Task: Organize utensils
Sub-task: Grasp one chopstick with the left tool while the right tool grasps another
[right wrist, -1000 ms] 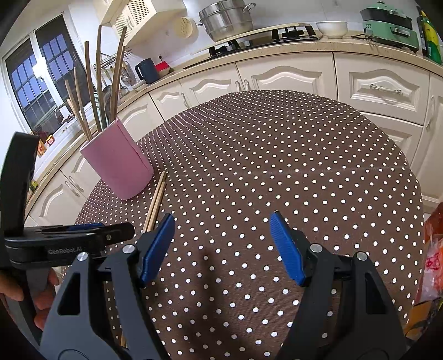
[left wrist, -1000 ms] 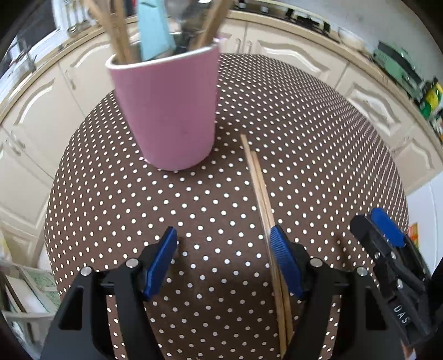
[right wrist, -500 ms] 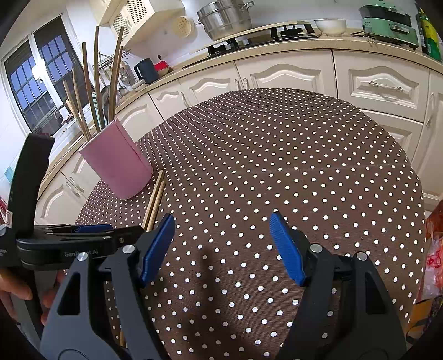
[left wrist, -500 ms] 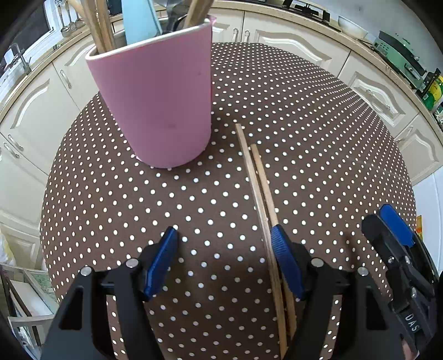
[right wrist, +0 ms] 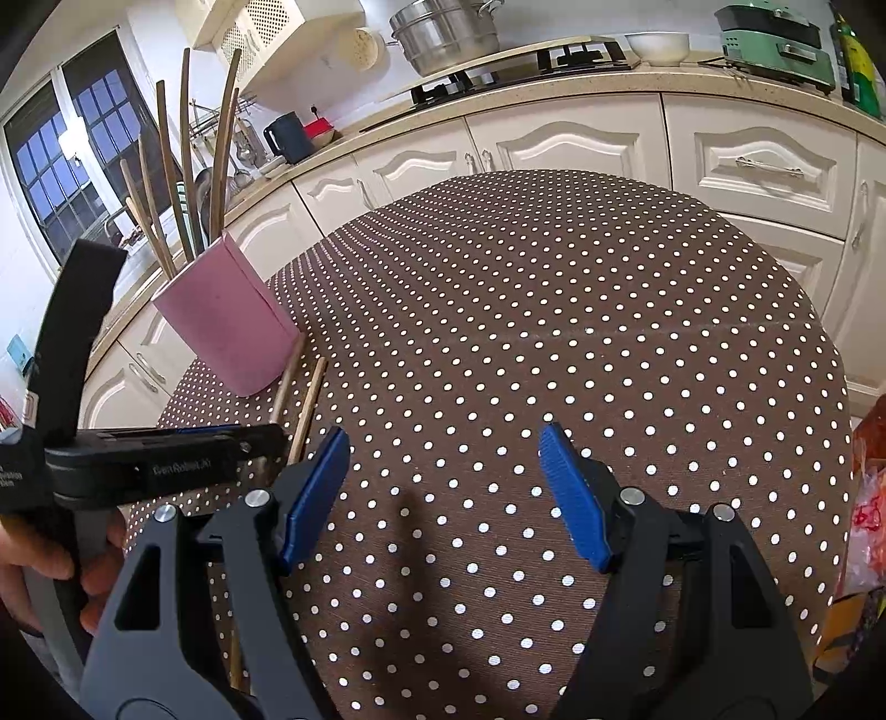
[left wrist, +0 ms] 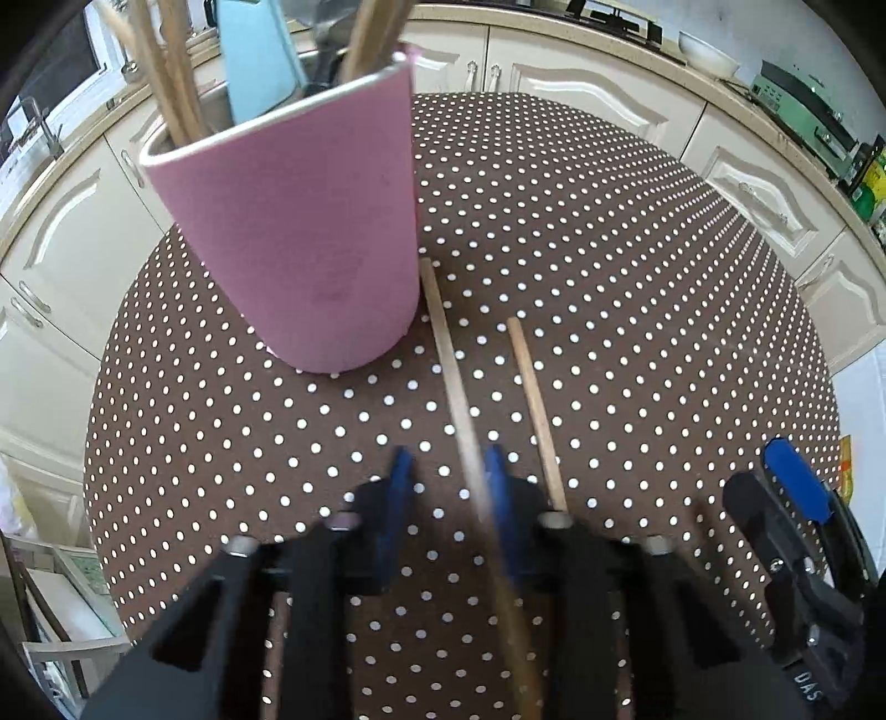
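Note:
A pink cup [left wrist: 310, 232] holding wooden sticks and a pale blue utensil stands on the dotted table [left wrist: 609, 310]. Two loose wooden chopsticks lie beside it. My left gripper [left wrist: 448, 482] points steeply down over them, its jaws closing. One chopstick [left wrist: 448, 365] runs between the blue pads, close against the right-hand pad, with a gap still on its left. The other chopstick [left wrist: 534, 410] lies just outside that pad. In the right wrist view my right gripper [right wrist: 443, 482] hangs open over bare cloth, to the right of the cup [right wrist: 227, 321] and chopsticks [right wrist: 310, 399].
The round table [right wrist: 554, 310] has cream cabinets [right wrist: 764, 160] close behind and beside it. On the counter sit a steel pot [right wrist: 443, 33], a hob and a green appliance [right wrist: 775, 39]. A hand [right wrist: 33, 554] holds the left gripper at the table's near left edge.
The left gripper's jaws have narrowed from wide open around one chopstick, and it has shifted toward the cup. The two chopsticks now lie apart. The right gripper has not moved.

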A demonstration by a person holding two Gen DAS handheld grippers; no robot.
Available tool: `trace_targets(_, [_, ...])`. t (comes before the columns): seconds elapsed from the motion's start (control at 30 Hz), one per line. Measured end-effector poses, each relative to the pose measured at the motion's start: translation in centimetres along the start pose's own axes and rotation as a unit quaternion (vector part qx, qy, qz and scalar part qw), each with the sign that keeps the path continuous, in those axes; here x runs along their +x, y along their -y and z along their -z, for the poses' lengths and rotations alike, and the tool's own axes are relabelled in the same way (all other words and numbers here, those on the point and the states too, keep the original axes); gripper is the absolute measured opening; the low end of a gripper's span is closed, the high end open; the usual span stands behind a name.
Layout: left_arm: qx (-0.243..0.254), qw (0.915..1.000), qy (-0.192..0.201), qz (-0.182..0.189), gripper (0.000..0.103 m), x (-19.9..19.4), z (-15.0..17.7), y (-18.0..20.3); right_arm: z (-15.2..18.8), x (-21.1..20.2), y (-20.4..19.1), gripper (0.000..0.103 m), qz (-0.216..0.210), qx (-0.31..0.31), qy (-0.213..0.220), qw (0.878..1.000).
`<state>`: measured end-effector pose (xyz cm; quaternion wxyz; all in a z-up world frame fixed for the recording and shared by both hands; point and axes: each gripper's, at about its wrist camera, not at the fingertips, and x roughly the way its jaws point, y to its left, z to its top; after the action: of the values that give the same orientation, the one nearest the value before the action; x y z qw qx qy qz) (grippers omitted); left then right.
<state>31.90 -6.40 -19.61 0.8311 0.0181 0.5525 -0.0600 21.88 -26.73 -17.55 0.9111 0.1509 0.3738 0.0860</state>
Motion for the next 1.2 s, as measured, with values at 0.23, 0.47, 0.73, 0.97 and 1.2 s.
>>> trace_targets(0.23, [-0.038, 0.9976, 0.014, 0.056, 0.006, -1.0, 2.7, -2.1, -0.2, 0.7, -1.5, 0.071, 0.019, -0.034, -0.021, 0.999])
trace_targets(0.47, [-0.065, 0.9937, 0.025, 0.088, 0.006, -2.8, 5.4, -4.3, -1.0, 1.9, -5.7, 0.071, 0.027, -0.089, -0.077, 0.993])
trace_targets(0.73, [-0.085, 0.9914, 0.026, 0.097, 0.006, -4.2, 7.5, -8.6, -1.3, 5.4, -11.0, 0.054, 0.034, -0.143, -0.165, 0.975])
trace_targets(0.97, [-0.098, 0.99, 0.025, 0.098, 0.006, -4.2, 8.6, -10.9, -1.6, 8.2, -13.2, 0.021, 0.062, -0.173, -0.22, 0.958])
trace_targets(1.2, [-0.098, 0.9891, 0.028, 0.107, 0.006, -3.7, 8.3, -10.7, -3.1, 8.8, -11.7, 0.006, 0.036, -0.141, -0.225, 0.963])
